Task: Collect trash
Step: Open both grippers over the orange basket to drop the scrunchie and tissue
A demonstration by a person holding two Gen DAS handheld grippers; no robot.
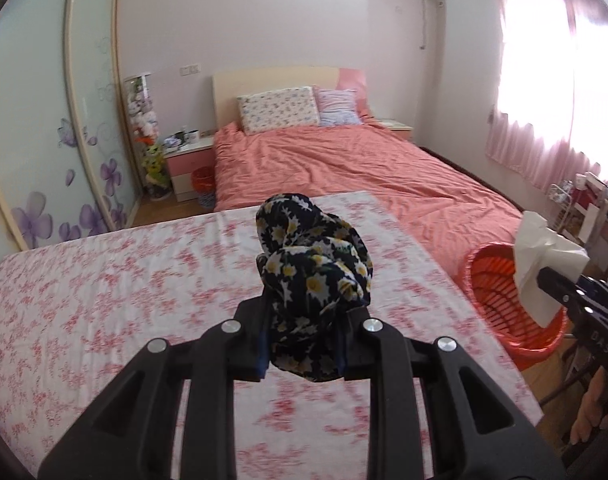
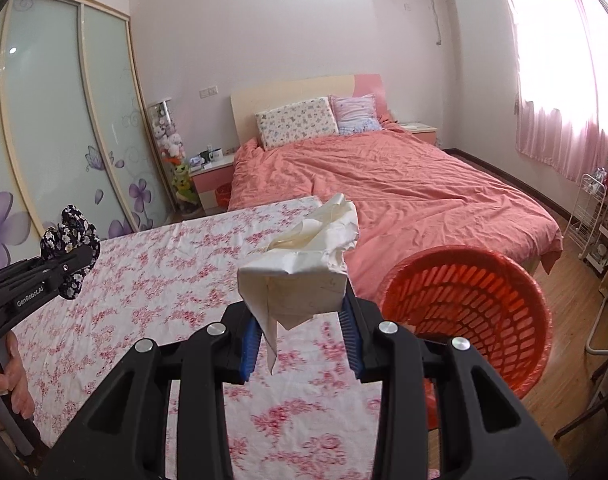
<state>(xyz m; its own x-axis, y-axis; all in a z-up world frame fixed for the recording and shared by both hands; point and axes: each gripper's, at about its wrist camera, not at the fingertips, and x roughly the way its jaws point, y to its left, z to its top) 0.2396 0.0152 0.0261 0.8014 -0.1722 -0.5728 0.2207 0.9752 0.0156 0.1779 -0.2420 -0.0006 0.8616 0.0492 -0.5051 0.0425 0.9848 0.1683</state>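
Right wrist view: we hold crumpled white paper [image 2: 304, 264] in the right gripper [image 2: 301, 332], jaws closed on it beside the orange basket [image 2: 500, 340], ready for dropping, while the left gripper [image 1: 304, 340] clamps floral cloth [image 1: 312, 276] above the worktop [image 1: 103, 300].

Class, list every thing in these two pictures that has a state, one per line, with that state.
Left hand-held gripper: shut on the floral cloth, held above the table.
Right hand-held gripper: shut on the crumpled tissue.
Orange basket: tilted, mouth open toward the camera.
Bed: made, cover wrinkled.
Wardrobe doors: closed.
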